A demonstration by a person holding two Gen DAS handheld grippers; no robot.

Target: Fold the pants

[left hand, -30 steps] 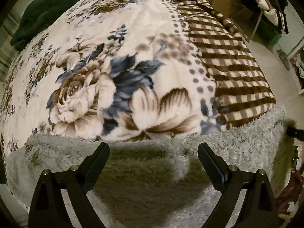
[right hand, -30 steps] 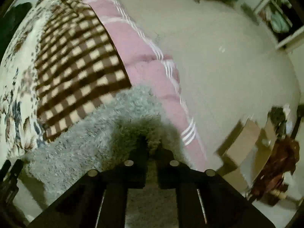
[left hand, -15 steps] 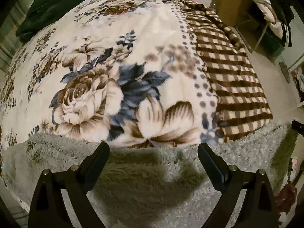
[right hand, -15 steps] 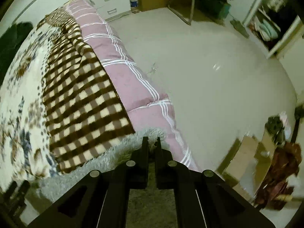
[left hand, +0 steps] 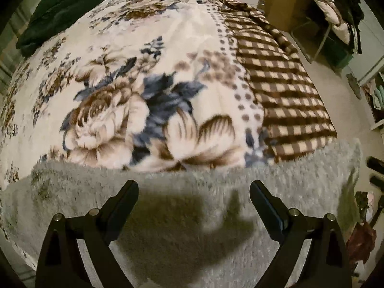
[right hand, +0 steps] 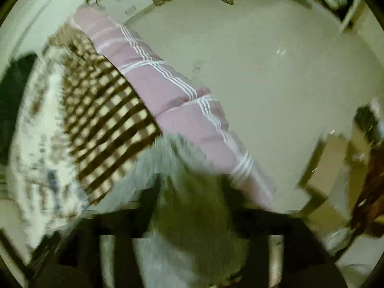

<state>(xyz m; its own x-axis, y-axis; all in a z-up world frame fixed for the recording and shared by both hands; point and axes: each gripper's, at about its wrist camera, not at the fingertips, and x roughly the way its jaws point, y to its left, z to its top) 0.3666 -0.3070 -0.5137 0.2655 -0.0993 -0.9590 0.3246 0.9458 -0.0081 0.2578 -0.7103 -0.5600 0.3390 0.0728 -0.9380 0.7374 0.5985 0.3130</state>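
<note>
— Two claws, both over the foot of the bed (left hand: 168, 48). Where do the pants lie against each?

— The grey fuzzy pants (left hand: 192, 216) are spread flat across the near end of the floral blanket (left hand: 115, 110). The left claw (left hand: 194, 193) hangs above them, pointing steeply down; the cloth fills the space under and between its fingers and runs out past both sides. Its shadow falls on the pile just ahead of the tips.

— Is it gripping?

— No. Its jaws stand wide and released, nothing pinched between them.

— And the right claw?

— The right claw (right hand: 192, 192) sits at the pants' far corner, beside the brown checked blanket (right hand: 105, 124) and the pink quilt (right hand: 172, 100) that hangs off the bed's side toward the floor (right hand: 264, 72). That view is blurred. Its jaws are opening; a dark fold of the grey pile lies in the gap between them, but the pads are apart from it, so nothing is clenched.

— Anything else near?

— A dark green cloth (left hand: 67, 7) lies far ahead of the left claw, at the head of the bed.
</note>
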